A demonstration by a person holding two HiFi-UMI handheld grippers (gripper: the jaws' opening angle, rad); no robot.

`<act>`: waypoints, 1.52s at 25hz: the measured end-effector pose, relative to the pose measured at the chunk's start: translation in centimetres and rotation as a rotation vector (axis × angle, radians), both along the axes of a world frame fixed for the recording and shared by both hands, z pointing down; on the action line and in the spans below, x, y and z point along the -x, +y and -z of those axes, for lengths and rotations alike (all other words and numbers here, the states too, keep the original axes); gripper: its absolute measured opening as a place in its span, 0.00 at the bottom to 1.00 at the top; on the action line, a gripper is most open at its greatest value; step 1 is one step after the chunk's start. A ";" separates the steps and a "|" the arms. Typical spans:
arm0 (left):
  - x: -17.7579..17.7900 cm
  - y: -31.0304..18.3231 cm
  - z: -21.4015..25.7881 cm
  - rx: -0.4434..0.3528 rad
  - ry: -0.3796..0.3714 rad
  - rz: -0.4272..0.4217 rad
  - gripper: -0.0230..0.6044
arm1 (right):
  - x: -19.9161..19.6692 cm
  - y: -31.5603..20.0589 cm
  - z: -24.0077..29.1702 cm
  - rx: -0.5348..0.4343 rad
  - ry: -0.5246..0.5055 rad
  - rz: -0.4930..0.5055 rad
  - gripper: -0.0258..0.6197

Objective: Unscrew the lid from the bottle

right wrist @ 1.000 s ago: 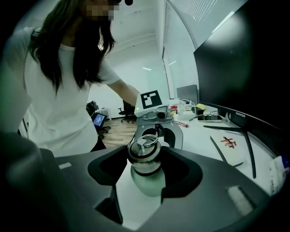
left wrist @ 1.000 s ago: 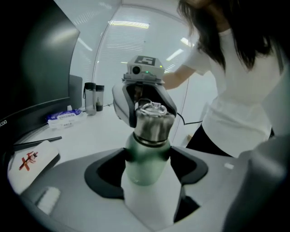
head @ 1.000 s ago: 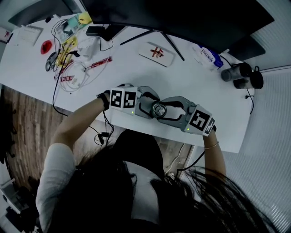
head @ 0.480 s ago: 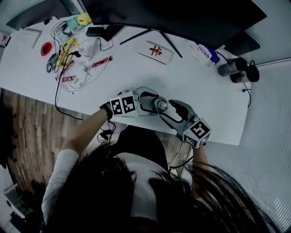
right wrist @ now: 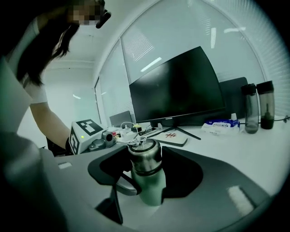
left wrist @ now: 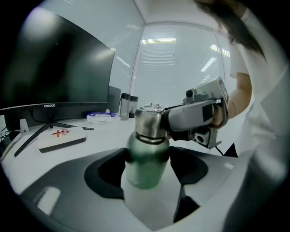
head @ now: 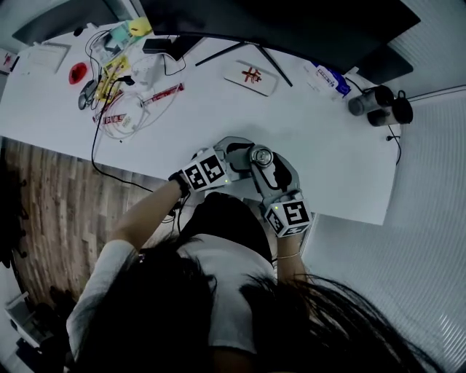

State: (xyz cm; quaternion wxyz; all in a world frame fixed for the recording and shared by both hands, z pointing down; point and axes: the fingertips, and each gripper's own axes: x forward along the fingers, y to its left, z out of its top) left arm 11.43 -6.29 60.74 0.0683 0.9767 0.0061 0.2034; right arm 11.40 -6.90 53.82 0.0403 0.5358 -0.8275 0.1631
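Observation:
A green bottle (left wrist: pixel 146 163) with a steel lid (head: pixel 261 155) stands upright near the front edge of the white desk (head: pixel 328 146). My left gripper (head: pixel 247 154) comes in from the left and is shut on the bottle's green body, its jaws hugging both sides (left wrist: pixel 147 165). My right gripper (head: pixel 263 162) reaches in from the near side, its marker cube toward the person. It is shut on the steel lid (right wrist: pixel 145 156), with the dark pads on either side of it (right wrist: pixel 146 167). The bottle's base is hidden by the jaws.
A dark curved monitor (head: pixel 291 22) on a splayed stand fills the back of the desk. A flat white box with red marks (head: pixel 251 76) lies before it. Two dark bottles (head: pixel 378 102) and a blue-white packet (head: pixel 329 79) sit back right. Cables and clutter (head: pixel 116 95) crowd the left.
My right gripper has swung round the lid from the bottle's right side to its near side, staying closed on the lid. The left gripper and bottle body have stayed almost still.

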 end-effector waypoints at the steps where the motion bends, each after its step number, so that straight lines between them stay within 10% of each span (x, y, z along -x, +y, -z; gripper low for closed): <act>1: 0.0 0.0 0.0 0.003 0.001 0.007 0.61 | 0.0 -0.1 0.1 -0.011 0.012 -0.001 0.40; 24: 1.2 0.4 -0.1 -0.041 -0.163 -0.652 0.61 | 2.8 0.7 -0.5 0.136 0.291 1.204 0.40; 28: 1.3 0.3 -0.2 -0.036 -0.138 -0.624 0.61 | 2.7 0.5 -0.7 0.151 0.243 1.121 0.40; 38: 1.2 0.5 -0.2 -0.016 -0.086 -0.437 0.61 | 0.6 1.4 0.8 0.156 -0.058 0.466 0.43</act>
